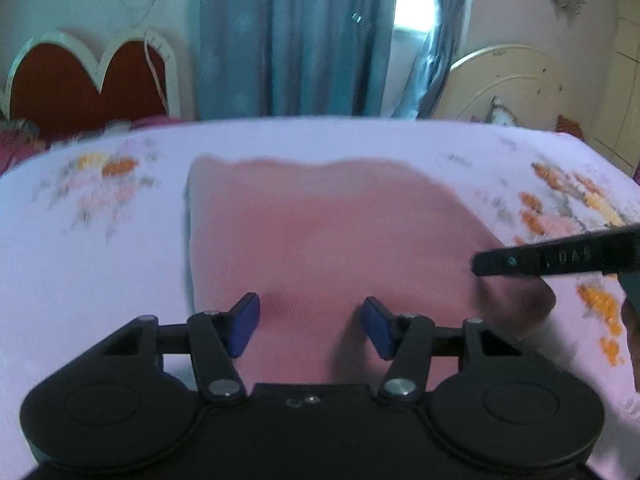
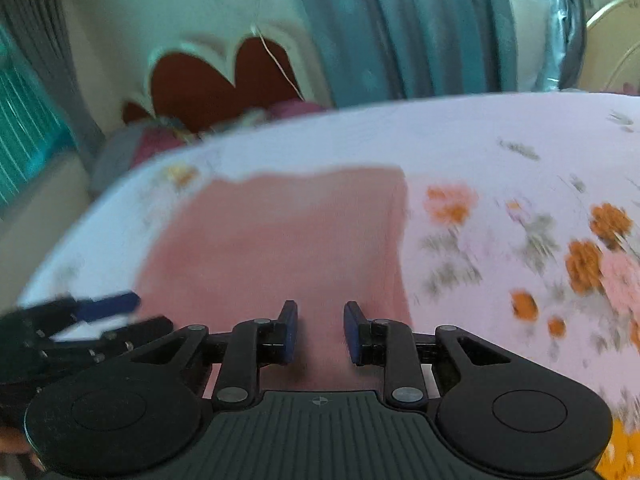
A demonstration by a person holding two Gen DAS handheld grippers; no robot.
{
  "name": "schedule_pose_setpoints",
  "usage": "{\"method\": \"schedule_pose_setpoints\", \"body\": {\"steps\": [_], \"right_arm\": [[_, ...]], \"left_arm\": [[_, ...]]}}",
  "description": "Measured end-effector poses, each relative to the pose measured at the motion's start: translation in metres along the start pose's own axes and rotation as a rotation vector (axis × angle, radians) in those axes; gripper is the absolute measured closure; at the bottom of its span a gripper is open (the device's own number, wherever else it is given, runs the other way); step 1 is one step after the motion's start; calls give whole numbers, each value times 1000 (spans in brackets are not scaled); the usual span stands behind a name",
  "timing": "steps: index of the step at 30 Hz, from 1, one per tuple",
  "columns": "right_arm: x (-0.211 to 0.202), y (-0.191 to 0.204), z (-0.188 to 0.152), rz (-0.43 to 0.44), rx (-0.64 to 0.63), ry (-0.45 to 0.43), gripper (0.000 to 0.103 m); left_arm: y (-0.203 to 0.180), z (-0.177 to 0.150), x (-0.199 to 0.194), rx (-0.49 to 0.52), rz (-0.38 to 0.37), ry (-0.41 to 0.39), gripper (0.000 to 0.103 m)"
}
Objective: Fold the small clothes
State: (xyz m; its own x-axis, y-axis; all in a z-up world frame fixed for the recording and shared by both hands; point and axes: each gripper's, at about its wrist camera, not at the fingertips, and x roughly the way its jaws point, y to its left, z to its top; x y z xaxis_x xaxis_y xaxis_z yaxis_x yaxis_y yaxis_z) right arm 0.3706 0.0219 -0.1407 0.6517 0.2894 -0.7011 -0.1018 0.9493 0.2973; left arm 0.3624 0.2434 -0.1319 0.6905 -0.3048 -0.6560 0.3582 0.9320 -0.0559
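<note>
A pink cloth (image 1: 328, 236) lies flat on the floral bedsheet (image 1: 100, 248), folded into a rough rectangle. My left gripper (image 1: 310, 322) is open and empty, over the cloth's near edge. My right gripper (image 2: 320, 330) is partly open and empty, over the cloth (image 2: 280, 236) near its right near corner. In the left wrist view the right gripper (image 1: 552, 258) reaches in from the right, above the cloth's right edge. In the right wrist view the left gripper (image 2: 92, 316) shows at the lower left, with a blue pad. Both views are blurred.
The bedsheet (image 2: 500, 184) is white-lilac with orange and pink flowers. Behind the bed stand a red headboard with white trim (image 1: 80, 80), blue curtains (image 1: 296, 36), a bright window and a cream headboard (image 1: 508, 84).
</note>
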Motion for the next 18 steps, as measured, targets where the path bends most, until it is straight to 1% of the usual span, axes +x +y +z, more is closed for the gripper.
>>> {"method": "schedule_pose_setpoints", "body": {"steps": [1,2,3,5,6,7,8,10,11,12,13,14,15,16,17,18], "right_arm": [[7,-3,-5,-35,-7,10,77],[10,-7,-10,-46,0,1,85],[11,-10,-11,-48,16,-8,89],[10,-8,-8,-60,46,5,89],[6,-5,-8,-63,51,4,88],[5,-2,-9,-64,38,-3,88],[11,1,-15,-79,8,17,89],[13,3,-20,-93,-28,-6,89],[14,6,-19,-104,-34,-2,89],[10,5,-19,-110,-34,8,88],[9,7,-17,-112,-31,19,88],[6,8,-14,-112,-23,30,88],[1,9,-12,-105,-7,33,87],[-6,10,-13,-93,7,30,85],[-13,9,-13,-77,26,20,66],[-20,9,-14,-67,39,4,31]], "left_arm": [[0,-3,2,3,1,5,48],[-2,-5,3,20,6,4,48],[-3,-7,3,40,12,6,48],[-5,-6,0,54,18,17,48],[-3,-4,-1,42,20,25,46],[-1,-3,-2,29,20,29,45],[-1,-3,-3,18,23,34,45],[-2,-3,-4,5,39,43,43],[-3,-2,-4,-4,47,45,42],[-4,-1,-5,-16,55,50,38],[-5,1,-6,-31,62,58,27],[-5,3,-9,-52,70,61,21],[-6,3,-14,-72,85,61,12],[-6,4,-18,-86,95,58,9],[-7,5,-23,-101,105,56,8],[-8,5,-29,-117,115,57,7]]}}
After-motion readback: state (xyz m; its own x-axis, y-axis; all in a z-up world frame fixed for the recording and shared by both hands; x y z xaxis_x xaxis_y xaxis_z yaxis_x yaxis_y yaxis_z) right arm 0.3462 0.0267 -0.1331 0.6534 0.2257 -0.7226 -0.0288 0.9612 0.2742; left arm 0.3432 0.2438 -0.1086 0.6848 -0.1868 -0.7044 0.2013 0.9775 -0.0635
